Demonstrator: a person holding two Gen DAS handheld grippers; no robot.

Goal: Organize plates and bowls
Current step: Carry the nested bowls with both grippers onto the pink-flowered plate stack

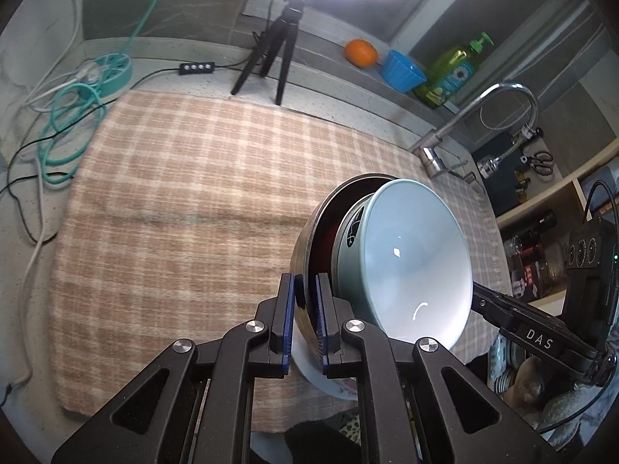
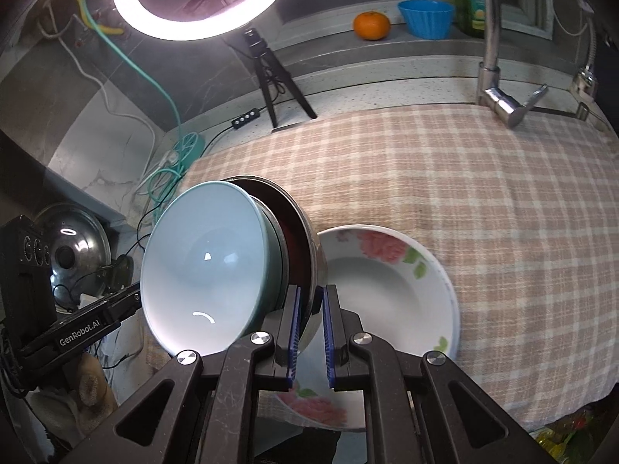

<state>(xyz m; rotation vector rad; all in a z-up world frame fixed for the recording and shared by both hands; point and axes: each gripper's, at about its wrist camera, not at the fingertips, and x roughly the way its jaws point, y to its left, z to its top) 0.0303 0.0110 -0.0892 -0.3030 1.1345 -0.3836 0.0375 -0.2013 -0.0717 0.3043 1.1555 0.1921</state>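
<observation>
1. Left gripper (image 1: 305, 290): the blue-padded fingers (image 1: 288, 309) are nearly together and pinch the rim of the steel bowl (image 1: 300, 251), one pad inside the wall and one outside.
2. Right gripper (image 2: 311, 301): the fingers (image 2: 330, 324) are likewise nearly together and pinch the opposite rim of the same steel bowl (image 2: 309, 243).
3. The steel bowl hangs between the two grippers, tipped on its side, above the near part of the checked cloth (image 1: 193, 193). Whether its lower edge touches anything cannot be told.
4. A pale blue bowl (image 1: 410, 263) is nested inside the steel bowl, tilted with it. Its white inside faces the right gripper in the left wrist view and the left gripper in the right wrist view (image 2: 201, 266).
5. A floral plate (image 2: 387, 282) lies flat on the cloth at its near edge, just beside and partly under the steel bowl.
6. The cloth (image 2: 464, 193) covers the counter (image 1: 247, 77).
7. Along the far edge of the counter:
   - a ring light (image 2: 201, 11) on a black tripod (image 2: 278, 81);
   - an orange (image 2: 371, 25);
   - a small blue cup (image 2: 425, 17);
   - a green soap bottle (image 1: 452, 73).
8. A faucet (image 2: 499, 58) stands at the far right corner of the cloth.
9. Teal cable (image 1: 62, 116) coils at the far left corner.
</observation>
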